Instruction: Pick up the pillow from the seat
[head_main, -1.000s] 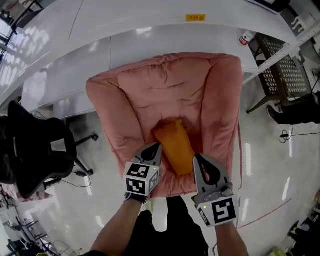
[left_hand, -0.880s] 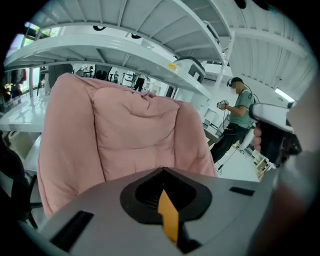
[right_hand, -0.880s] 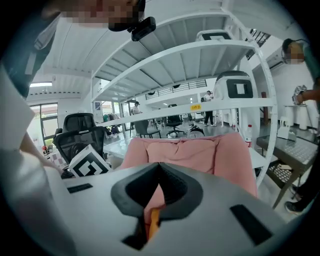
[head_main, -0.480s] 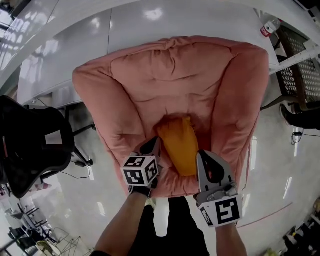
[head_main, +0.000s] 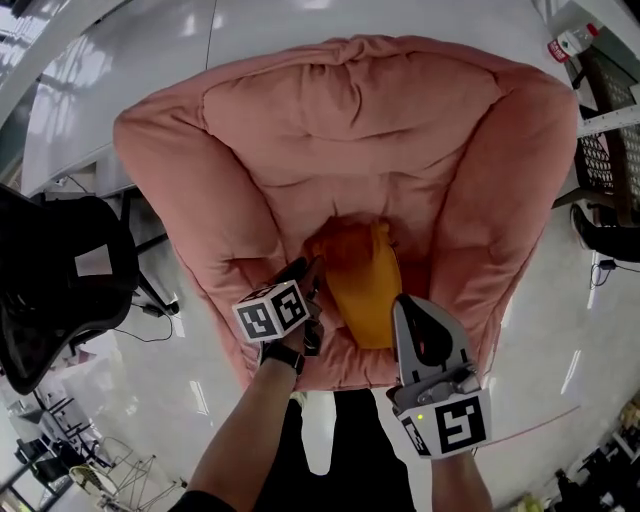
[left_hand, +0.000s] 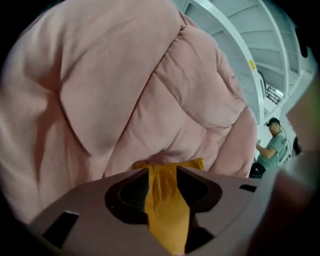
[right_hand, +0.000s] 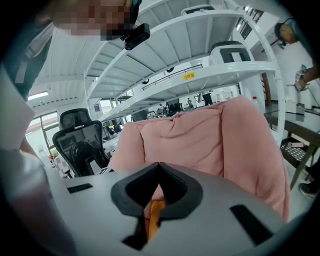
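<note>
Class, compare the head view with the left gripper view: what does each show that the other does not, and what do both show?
Only the head view: the right claw near the seat's front edge, and a black office chair on the floor. Only the left gripper view: the left claw from close, its jaws opening with yellow fabric between them, and a person in a cap beyond the armchair. Both: the yellow pillow on the pink armchair.

Pillow (head_main: 362, 290) on the armchair (head_main: 340, 130) seat, backrest behind it, padded arms either side, office chair (head_main: 50, 290) left of the armchair, table (head_main: 120, 70) behind both.
</note>
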